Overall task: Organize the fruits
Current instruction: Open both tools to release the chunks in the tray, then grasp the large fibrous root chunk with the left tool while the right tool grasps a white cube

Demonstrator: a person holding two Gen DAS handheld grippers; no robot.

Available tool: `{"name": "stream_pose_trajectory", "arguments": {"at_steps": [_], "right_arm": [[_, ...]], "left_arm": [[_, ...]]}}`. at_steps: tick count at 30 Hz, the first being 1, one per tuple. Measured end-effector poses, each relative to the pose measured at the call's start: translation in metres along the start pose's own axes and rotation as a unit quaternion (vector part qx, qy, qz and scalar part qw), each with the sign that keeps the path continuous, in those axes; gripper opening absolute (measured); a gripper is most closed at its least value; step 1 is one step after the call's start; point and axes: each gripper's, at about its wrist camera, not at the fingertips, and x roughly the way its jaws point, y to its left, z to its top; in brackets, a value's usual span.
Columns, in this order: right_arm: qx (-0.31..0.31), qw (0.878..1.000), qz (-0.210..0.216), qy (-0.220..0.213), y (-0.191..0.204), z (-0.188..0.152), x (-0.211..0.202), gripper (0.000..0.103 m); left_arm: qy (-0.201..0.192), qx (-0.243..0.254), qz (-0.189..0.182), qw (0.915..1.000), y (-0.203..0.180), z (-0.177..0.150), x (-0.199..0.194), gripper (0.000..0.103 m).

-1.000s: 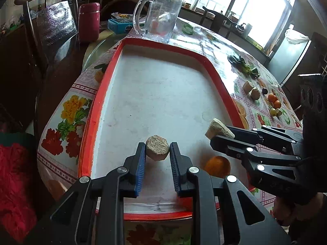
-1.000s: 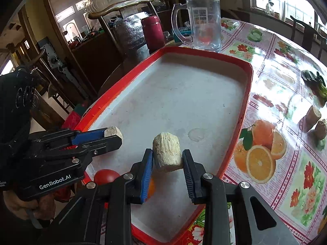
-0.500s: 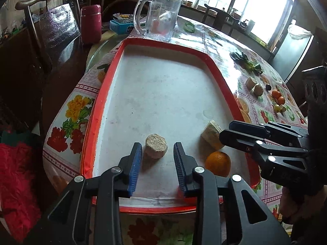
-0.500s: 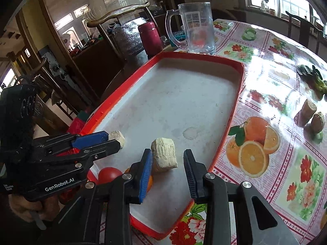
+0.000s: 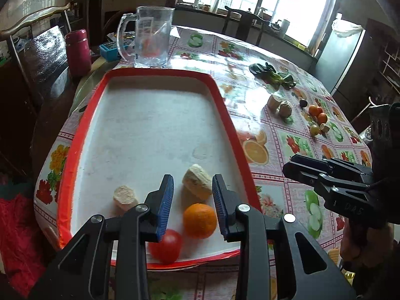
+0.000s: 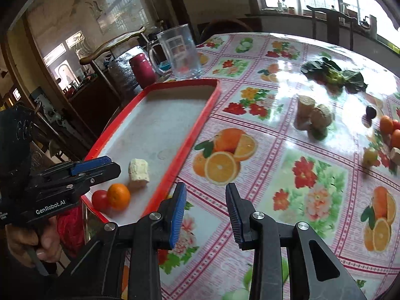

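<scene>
The red-rimmed tray [image 5: 228, 127] sits with its near corner past the table edge, so a careless knock from either tool could tip it and send the orange [image 5: 199, 220] and tomato [image 5: 165, 249] rolling off. The right gripper [image 6: 205, 215] is released and empty over the cloth, the loose fruits [image 6: 390, 127] at its two o'clock. The left gripper [image 5: 192, 206], jaws apart, grips nothing; the pale chunk [image 5: 197, 184] lies at its twelve o'clock.

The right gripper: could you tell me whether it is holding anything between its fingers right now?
No, the right gripper stands open over the bare tablecloth, nothing between its fingers.
</scene>
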Motion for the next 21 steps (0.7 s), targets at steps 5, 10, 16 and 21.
{"name": "stream_pose_trajectory", "arguments": {"at_steps": [5,10,16,21], "right_arm": [[0.029,0.999,-0.022,-0.011,-0.037,-0.008,-0.017,0.035],[0.06,0.997,-0.043,-0.017,-0.072,-0.018,-0.032,0.035],[0.088,0.994,-0.065,-0.022,-0.109,-0.028,-0.045,0.035],[0.109,0.99,-0.086,-0.028,-0.14,-0.031,-0.053,0.035]], "left_arm": [[0.004,0.021,-0.017,0.9996,-0.031,0.008,0.008,0.029],[0.01,0.043,-0.03,0.9986,-0.061,0.014,0.019,0.029],[0.021,0.064,-0.051,0.9964,-0.094,0.023,0.035,0.029],[0.028,0.085,-0.054,0.9945,-0.117,0.032,0.052,0.029]]}}
